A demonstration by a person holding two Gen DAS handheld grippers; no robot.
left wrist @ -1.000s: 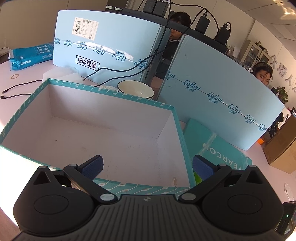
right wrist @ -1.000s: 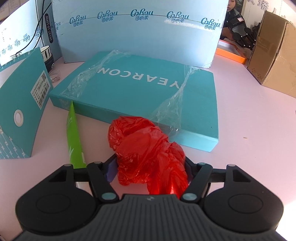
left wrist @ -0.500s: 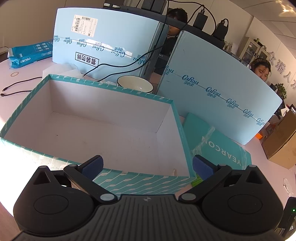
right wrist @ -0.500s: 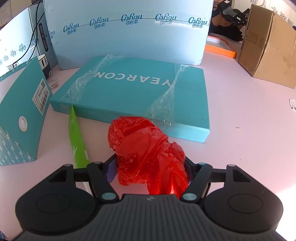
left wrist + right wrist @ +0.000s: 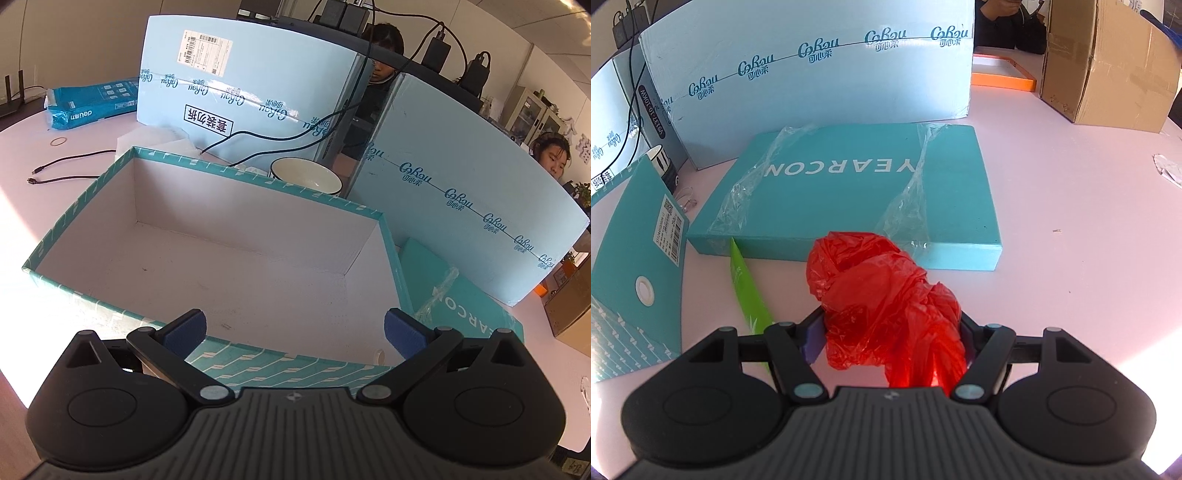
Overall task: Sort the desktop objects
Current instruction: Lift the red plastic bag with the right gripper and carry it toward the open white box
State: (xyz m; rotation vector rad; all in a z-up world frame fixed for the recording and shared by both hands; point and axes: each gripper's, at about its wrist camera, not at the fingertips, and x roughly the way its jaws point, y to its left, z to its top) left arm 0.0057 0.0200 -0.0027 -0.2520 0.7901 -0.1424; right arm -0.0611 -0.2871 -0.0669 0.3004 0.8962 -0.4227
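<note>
While the right gripper (image 5: 892, 334) is clenched on a crumpled red plastic bag (image 5: 882, 299), which fills the lower centre of the right wrist view and bulges out above the jaws, the sorting looks to be in its carry step: the bag seems lifted clear of the pink table (image 5: 1071, 221), though whether any part of it touches the surface cannot be told. Just above the bag in the frame lies a flat teal box lid (image 5: 868, 199) printed YEARCON, with loose clear film across it. A green packet (image 5: 748, 291) lies at lower left, its tip against the lid's near edge.

The left gripper (image 5: 293, 328) hangs released, its blue pads standing wide with nothing between them, over the near wall of an open teal box (image 5: 391, 258). That box fills the middle of the left wrist view and its white floor looks bare apart from a few specks. A white bowl (image 5: 306, 177) stands behind the box's far wall.

As a judgement, the open box is the likely place for the bag. The next move calls for swinging the bag toward the left of the right wrist view, where the box's outer wall shows, raising it over the rim, and letting go only once the bag hangs inside the walls.
</note>
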